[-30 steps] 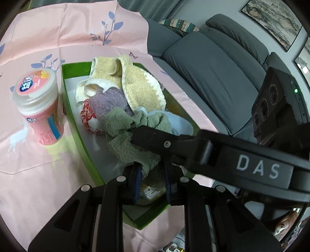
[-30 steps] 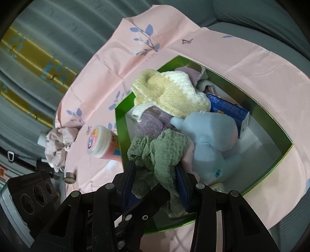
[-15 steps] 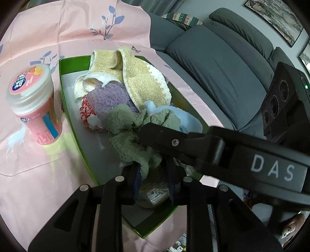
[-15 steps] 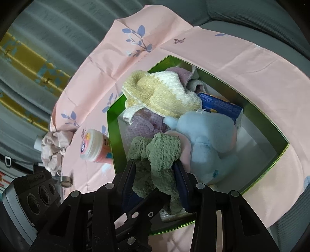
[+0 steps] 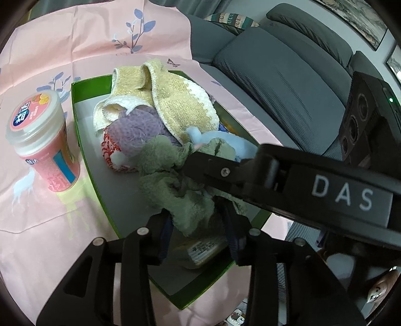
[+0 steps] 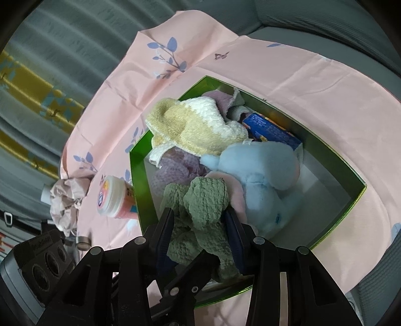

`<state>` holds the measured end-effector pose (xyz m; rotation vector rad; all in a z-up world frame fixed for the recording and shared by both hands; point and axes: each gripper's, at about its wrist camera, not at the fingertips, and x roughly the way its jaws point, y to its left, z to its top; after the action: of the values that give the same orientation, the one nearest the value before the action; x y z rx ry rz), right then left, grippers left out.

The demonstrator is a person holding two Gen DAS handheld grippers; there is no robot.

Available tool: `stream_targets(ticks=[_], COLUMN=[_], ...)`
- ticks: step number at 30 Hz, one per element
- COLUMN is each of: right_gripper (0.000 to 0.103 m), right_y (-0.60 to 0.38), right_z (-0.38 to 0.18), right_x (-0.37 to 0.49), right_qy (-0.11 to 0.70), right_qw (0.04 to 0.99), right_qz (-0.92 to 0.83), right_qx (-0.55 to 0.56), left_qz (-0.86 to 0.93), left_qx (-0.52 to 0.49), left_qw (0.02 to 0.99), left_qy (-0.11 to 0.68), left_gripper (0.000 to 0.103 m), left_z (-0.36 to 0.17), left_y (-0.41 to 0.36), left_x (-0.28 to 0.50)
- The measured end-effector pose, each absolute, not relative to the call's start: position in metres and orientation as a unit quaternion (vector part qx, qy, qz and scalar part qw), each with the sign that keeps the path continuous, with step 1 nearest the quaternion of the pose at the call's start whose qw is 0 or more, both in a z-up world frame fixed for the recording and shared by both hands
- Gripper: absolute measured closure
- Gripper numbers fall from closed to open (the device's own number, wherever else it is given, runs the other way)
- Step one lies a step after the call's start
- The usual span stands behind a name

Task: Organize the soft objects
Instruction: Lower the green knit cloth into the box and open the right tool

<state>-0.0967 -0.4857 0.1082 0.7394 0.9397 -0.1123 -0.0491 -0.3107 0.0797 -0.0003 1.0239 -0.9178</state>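
**Both grippers clamped on one cloth**

The left gripper (image 5: 199,225) reaches forward and downward, its two fingers closed against a bunch of green cloth (image 5: 175,185). The right gripper (image 6: 200,230) pinches the same green cloth from the opposite side, and its black arm crosses the right of the left wrist view.

White letters "DAS" on the right tongs (image 5: 351,198), "GUCCI" print on a pillow (image 5: 231,21), Chinese characters on the cup lid (image 5: 31,110), too blurred to read

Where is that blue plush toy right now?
The blue plush toy lies inside the green box, right of the green cloth, below the yellow towel.
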Motion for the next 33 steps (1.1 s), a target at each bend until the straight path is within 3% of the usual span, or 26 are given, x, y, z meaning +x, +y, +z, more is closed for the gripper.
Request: stream_targets(ticks=[13,21,33], right_gripper=[0.059,0.059,0.059], right_y=[-0.4919,-0.4931,-0.4944], right_z=[0.1062,0.1064,0.1082], right_x=[-0.0996,-0.1007,-0.102], right_qy=[0.435,0.435,0.438], right_qw=[0.822,0.822,0.825], right_qz=[-0.052,-0.052,-0.06], right_qx=[0.363,0.362,0.353], left_qz=[-0.423,-0.407,-0.406], left_qx=[0.005,0.003,0.006], left_qw=[0.768,0.778,0.782], left_qy=[0.481,0.479,0.473], left_gripper=[0.053,0.035,0.033], left_z=[0.0812,0.085,0.0881], left_y=[-0.316,-0.3132,-0.3084], left_x=[-0.0473,-0.0426,-0.0457])
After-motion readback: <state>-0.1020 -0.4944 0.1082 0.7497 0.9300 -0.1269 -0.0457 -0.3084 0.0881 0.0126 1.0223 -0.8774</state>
